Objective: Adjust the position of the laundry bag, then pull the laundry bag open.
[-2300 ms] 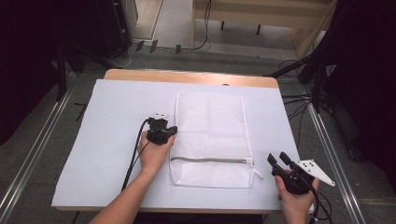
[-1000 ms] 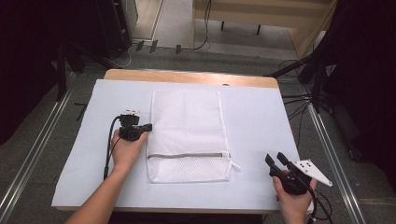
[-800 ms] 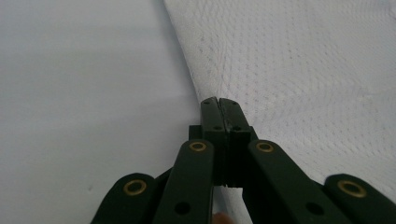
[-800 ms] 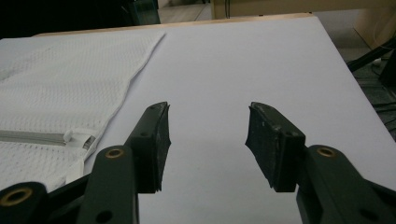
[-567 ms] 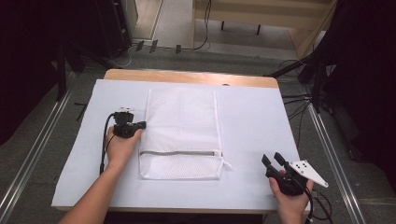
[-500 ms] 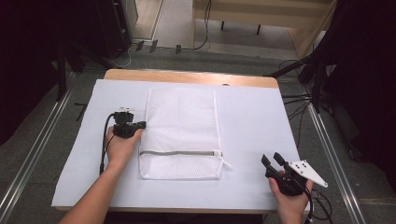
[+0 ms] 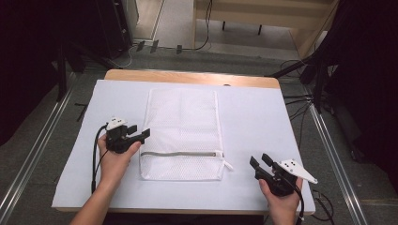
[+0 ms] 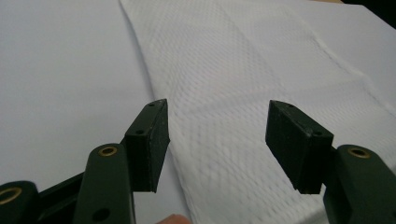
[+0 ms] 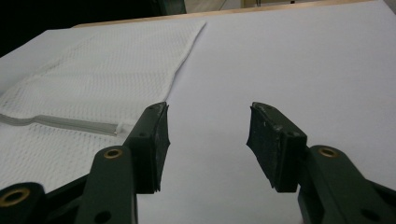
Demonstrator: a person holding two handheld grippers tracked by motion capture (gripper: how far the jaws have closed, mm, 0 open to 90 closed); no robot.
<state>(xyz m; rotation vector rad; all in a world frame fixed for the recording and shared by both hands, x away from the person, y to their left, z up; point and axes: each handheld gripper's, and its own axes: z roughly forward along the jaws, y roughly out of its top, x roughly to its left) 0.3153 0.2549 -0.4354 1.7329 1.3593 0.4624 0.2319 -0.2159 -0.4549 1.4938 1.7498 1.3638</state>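
A white-covered table [image 7: 263,122] occupies the centre of the high view, its wooden far edge visible beyond the covering. A white mesh laundry bag [image 7: 182,126] lies flat on the covering, left of the table's middle, long axis running away from the person. A grey zipper [image 7: 180,153] crosses the bag near its near end, from left edge to right edge, with a small white pull tab [image 7: 228,165] projecting off the bag's right side.

The left gripper [image 7: 141,135] is held in the person's left hand [image 7: 112,157] just beside the bag's left edge, level with the zipper, jaws pointing toward the bag. Its jaws have just been opening; they stand spread, and nothing is pinched between them. In the left gripper view the left gripper [image 8: 217,135] is over the mesh laundry bag [image 8: 243,84], whose left edge runs under the left-hand jaw; the pads do not press on the fabric.

The right gripper [image 7: 261,161] is held in the right hand [image 7: 280,199] near the table's front right corner, well apart from the bag. Its jaws are spread with nothing between them. In the right gripper view the right gripper [image 9: 208,135] looks across bare covering, with the zipper [image 9: 70,122] and bag to the left.
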